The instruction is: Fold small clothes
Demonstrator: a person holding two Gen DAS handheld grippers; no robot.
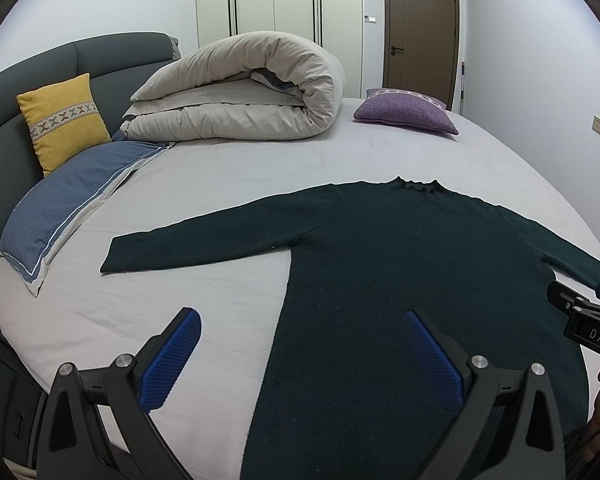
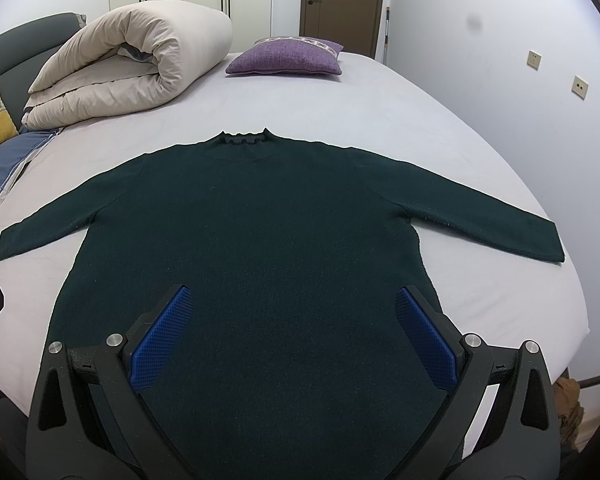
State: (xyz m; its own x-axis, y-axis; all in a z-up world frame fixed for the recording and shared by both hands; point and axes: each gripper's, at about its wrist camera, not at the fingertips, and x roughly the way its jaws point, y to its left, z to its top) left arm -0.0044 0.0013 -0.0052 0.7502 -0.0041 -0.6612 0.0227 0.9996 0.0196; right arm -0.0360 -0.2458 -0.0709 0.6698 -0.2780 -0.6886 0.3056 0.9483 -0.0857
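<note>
A dark green long-sleeved sweater point(image 1: 400, 264) lies flat on the bed, collar away from me, both sleeves spread out; it also shows in the right wrist view point(image 2: 260, 232). My left gripper point(image 1: 302, 322) is open and empty, above the sweater's lower left edge. My right gripper point(image 2: 292, 300) is open and empty, above the sweater's lower middle. The right gripper also shows at the right edge of the left wrist view point(image 1: 584, 312).
The bed has a pale grey sheet point(image 2: 380, 112). A rolled beige duvet point(image 1: 240, 88) lies at the back, a purple cushion point(image 2: 288, 58) to its right. A yellow cushion point(image 1: 62, 118) and a blue pillow point(image 1: 68, 200) lie at the left by the headboard. The bed's right edge point(image 2: 572, 280) is close.
</note>
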